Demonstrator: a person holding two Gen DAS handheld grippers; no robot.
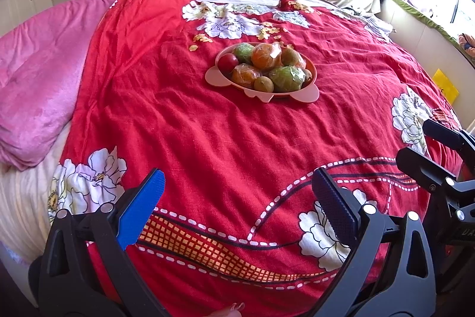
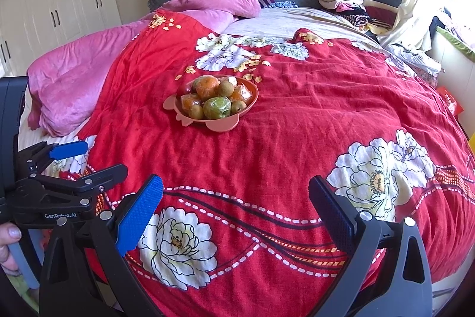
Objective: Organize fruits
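With both the left tongs (image 1: 237, 207) and right tongs (image 2: 236, 213) spread and empty, I see the pink fruit bowl (image 1: 308, 95) at 12 o'clock on the bed, its plastic-wrapped oranges (image 1: 266, 55) likely slippery, best pinched across the middle.

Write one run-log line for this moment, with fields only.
left tool: open, empty | right tool: open, empty | fruits: all in pink bowl on red floral bedspread | grasp: not yet begun
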